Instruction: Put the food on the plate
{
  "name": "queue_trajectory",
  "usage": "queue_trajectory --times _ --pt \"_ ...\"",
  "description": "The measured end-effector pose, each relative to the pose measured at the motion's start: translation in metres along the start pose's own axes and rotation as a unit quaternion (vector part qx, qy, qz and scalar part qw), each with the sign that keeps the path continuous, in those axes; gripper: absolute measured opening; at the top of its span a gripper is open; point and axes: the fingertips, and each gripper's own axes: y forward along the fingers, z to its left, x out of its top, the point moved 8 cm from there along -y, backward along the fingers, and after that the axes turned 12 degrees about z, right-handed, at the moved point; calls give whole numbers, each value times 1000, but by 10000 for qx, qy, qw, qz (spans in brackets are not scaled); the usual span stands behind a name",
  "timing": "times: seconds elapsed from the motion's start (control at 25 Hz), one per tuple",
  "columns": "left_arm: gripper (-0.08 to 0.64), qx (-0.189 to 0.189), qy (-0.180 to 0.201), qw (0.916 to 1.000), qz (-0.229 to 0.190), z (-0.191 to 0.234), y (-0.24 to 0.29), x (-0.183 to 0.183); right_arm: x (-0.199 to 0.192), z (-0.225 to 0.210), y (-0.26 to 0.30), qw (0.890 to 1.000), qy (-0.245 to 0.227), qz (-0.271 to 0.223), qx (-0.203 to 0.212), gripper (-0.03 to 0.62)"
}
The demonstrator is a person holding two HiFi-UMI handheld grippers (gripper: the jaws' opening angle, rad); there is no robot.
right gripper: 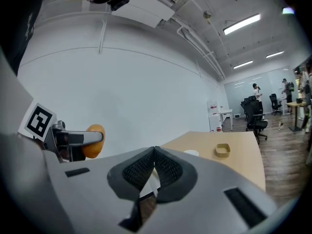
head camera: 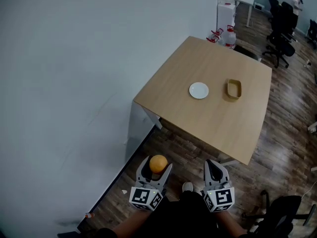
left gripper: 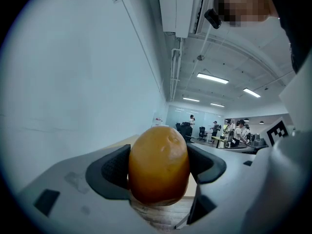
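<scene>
left gripper (head camera: 157, 165): jaws clamped on orange food (left gripper: 158, 172) | right gripper (head camera: 213, 166): jaws together, empty

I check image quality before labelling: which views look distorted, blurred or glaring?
Head view: even light, sharp, table edges nearly straight. Left gripper view: strong fisheye, dark corners; the orange food is very near and slightly soft. Right gripper view: fisheye curves the lines on the wall; ceiling lamps glare mildly.
</scene>
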Motion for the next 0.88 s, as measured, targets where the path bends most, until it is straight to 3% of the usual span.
queue_trajectory --times 0.36,0.68,0.88 --pt "353 -239 -2 9997 -56 -10 27 10 1 -20 -1 9997 73 142 -206 60" --pt "353 -593 -40 9982 73 13 90 7 12 -41 25 9990 64 104 -438 60" --pt "353 -879 123 9960 102 24 143 32 36 -65 53 9963 101 226 -822 60"
